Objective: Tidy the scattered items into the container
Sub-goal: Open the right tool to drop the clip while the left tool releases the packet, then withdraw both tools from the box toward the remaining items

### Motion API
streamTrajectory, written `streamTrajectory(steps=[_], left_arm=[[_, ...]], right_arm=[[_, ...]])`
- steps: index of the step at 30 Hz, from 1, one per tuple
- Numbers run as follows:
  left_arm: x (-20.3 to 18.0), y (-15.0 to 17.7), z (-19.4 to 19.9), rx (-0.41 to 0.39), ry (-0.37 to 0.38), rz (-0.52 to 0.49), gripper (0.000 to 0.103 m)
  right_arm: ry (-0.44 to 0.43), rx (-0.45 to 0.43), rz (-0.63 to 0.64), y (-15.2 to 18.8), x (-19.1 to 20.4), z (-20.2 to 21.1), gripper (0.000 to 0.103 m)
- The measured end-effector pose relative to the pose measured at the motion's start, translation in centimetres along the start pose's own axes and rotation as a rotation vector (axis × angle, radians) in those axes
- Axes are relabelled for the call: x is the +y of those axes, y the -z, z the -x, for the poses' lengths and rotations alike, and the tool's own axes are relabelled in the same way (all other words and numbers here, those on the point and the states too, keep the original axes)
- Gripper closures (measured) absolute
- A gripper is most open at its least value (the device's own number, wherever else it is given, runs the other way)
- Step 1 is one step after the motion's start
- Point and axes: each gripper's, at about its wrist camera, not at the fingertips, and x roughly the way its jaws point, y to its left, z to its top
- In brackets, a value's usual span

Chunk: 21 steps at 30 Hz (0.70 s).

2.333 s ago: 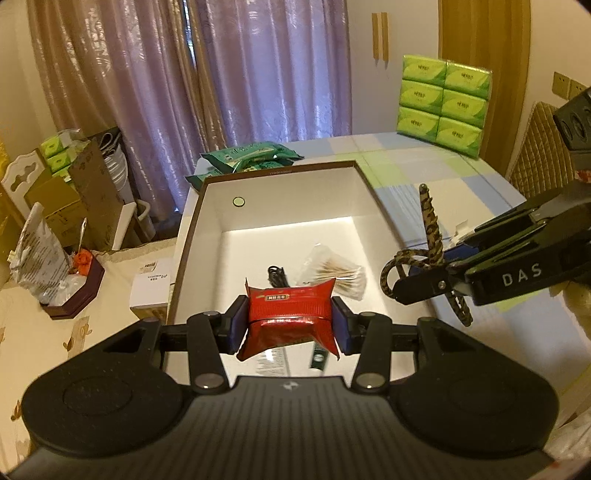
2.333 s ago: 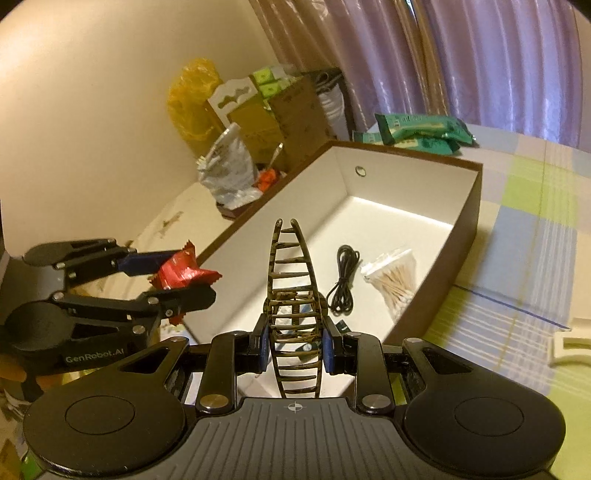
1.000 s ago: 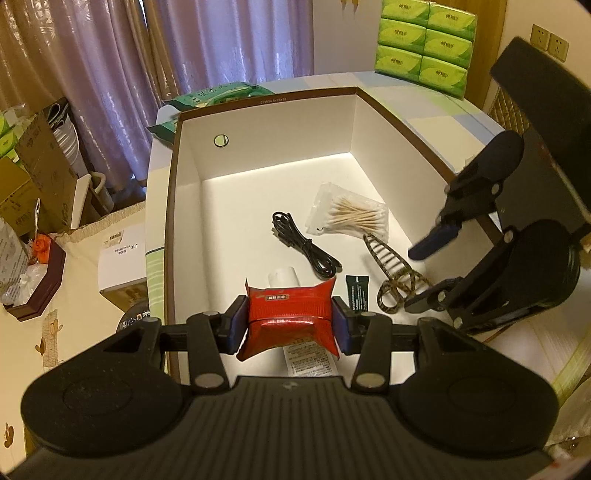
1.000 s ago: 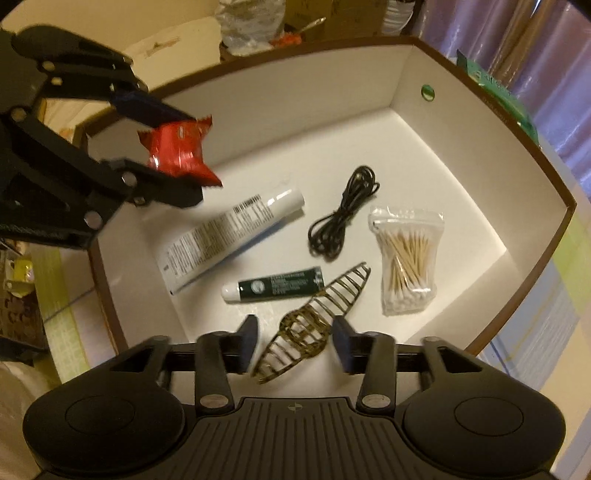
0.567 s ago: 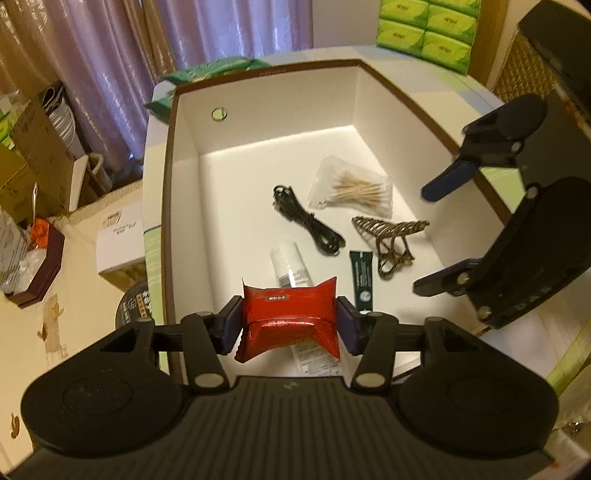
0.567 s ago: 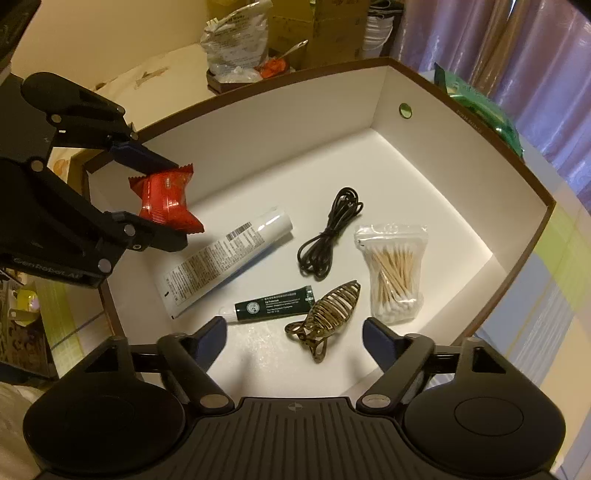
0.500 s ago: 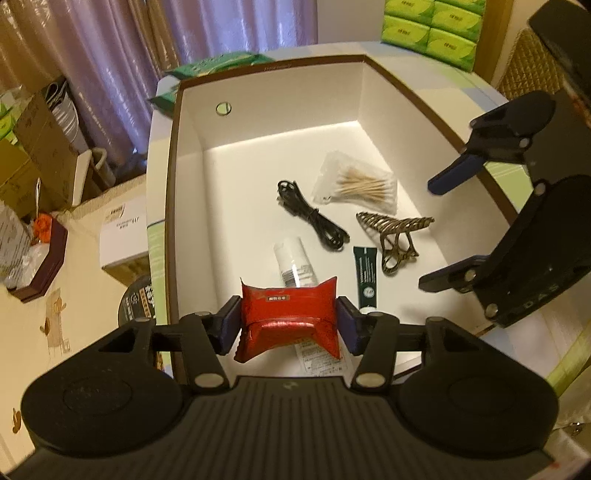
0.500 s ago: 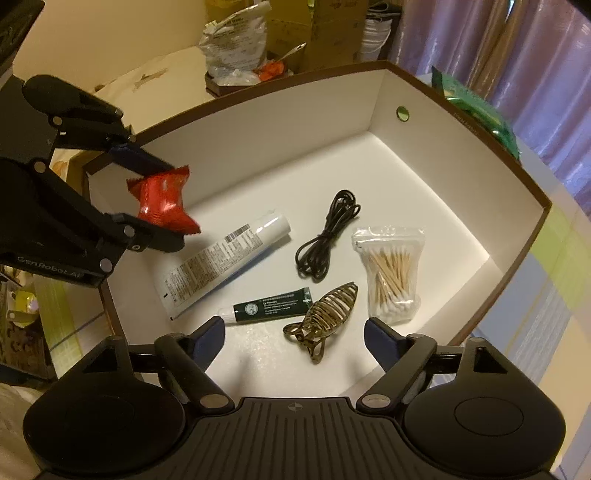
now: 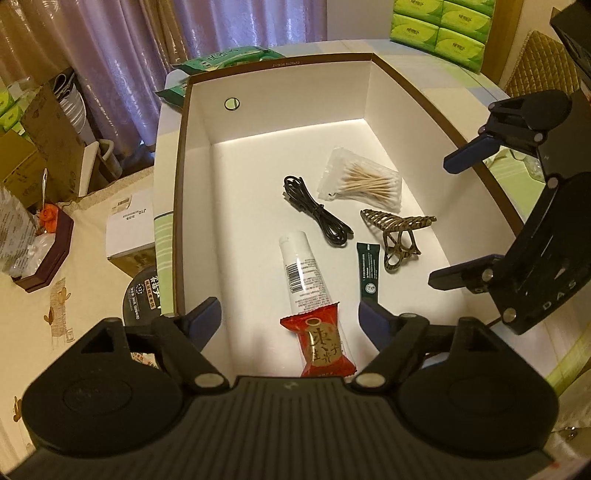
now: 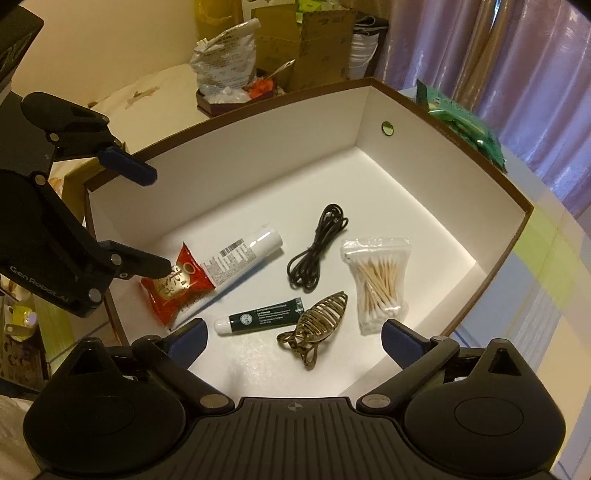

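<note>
A white box with a brown rim (image 9: 192,155) (image 10: 491,177) holds several items. The red snack packet (image 9: 323,343) (image 10: 177,282) lies on the lower end of the white tube (image 9: 301,266) (image 10: 243,249). Beside them lie a dark green tube (image 9: 369,271) (image 10: 264,312), a black cable (image 9: 317,216) (image 10: 317,247), a bag of cotton swabs (image 9: 364,182) (image 10: 376,277) and a bronze hair claw (image 9: 397,232) (image 10: 319,326). My left gripper (image 9: 290,319) (image 10: 147,221) is open above the packet. My right gripper (image 10: 293,338) (image 9: 448,221) is open over the claw.
Green wipe packs (image 9: 229,59) (image 10: 465,118) lie behind the box on the checked tablecloth (image 10: 546,258). Green tissue packs (image 9: 439,29) stand at the far right. Cardboard boxes (image 10: 303,40), a foil bag (image 10: 225,51) and a white carton (image 9: 129,229) sit on the floor side.
My left gripper has opened and the red packet has dropped onto the white tube in the box. The right gripper let go of the hair claw earlier and stays open.
</note>
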Motion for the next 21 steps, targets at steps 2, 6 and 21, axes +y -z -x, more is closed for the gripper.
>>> streamTrajectory(steps=[2, 6, 21], left_arm=[[0.0, 0.0, 0.2, -0.002, -0.001, 0.011, 0.018], [-0.3, -0.2, 0.8, -0.006, -0.01, 0.018, 0.016], [-2.0, -0.4, 3.0, -0.027, -0.052, 0.029, 0.01]], right_arm=[[0.003, -0.009, -0.002, 0.1, 0.1, 0.4, 0.003], [0.004, -0.026, -0.008, 0.2, 0.1, 1.0, 0.002], [0.001, -0.082, -0.016, 1.4, 0.2, 3.6, 0.002]])
